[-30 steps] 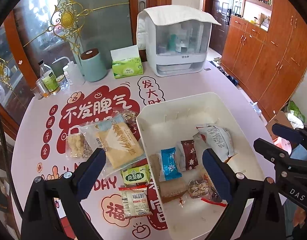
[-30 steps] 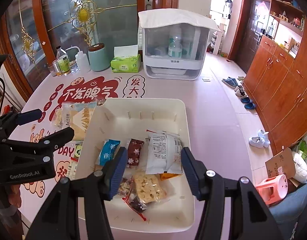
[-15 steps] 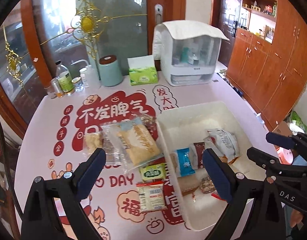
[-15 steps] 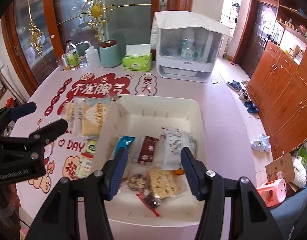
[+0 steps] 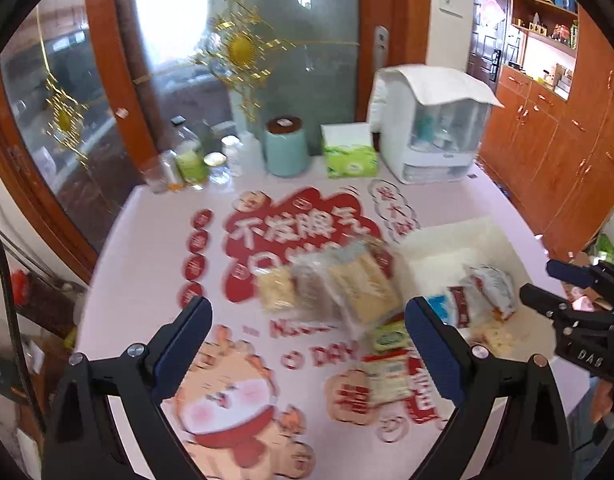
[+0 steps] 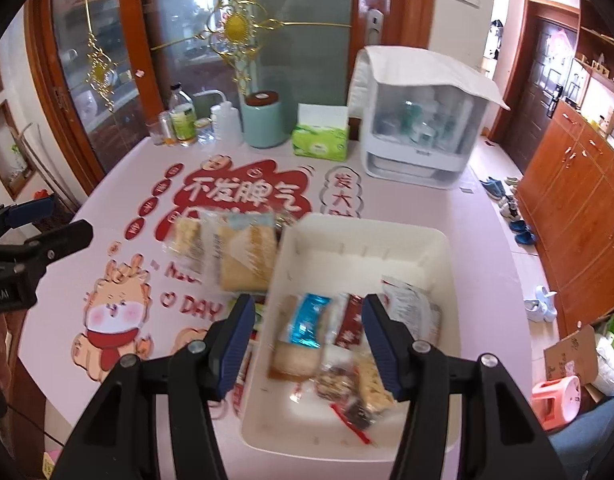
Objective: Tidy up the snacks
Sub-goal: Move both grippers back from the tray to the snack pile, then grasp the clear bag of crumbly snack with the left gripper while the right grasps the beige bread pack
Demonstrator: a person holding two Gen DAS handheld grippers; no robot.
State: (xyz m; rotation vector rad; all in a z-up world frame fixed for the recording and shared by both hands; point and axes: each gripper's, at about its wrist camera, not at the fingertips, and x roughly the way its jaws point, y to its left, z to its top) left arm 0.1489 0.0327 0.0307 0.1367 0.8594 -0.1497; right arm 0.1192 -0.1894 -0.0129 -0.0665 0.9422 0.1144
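A white bin [image 6: 443, 264] [image 5: 439, 248] holds several snack packets, among them a blue one [image 6: 309, 318] and a dark red one [image 6: 349, 320]. Left of the bin, a clear bag of yellow cakes [image 5: 359, 284] [image 6: 247, 256] lies on the pink table. A green packet [image 5: 387, 336] and a white packet [image 5: 387, 376] lie nearer. My left gripper [image 5: 307, 344] hangs open above the table, empty, left of these packets. My right gripper [image 6: 309, 344] stands open and empty above the bin's near half.
Along the table's far edge stand bottles [image 6: 183, 120], a mint canister [image 6: 263, 120], a green tissue box [image 6: 321, 140] and a white covered rack [image 6: 419, 136]. Wooden cabinets [image 6: 579, 208] line the right wall; shoes and a pink stool [image 6: 555, 396] sit on the floor.
Both grippers have drawn back and up from the bin, so the table looks farther away. The left one has swung left, off the bin and over the printed mat. Jaws stayed open.
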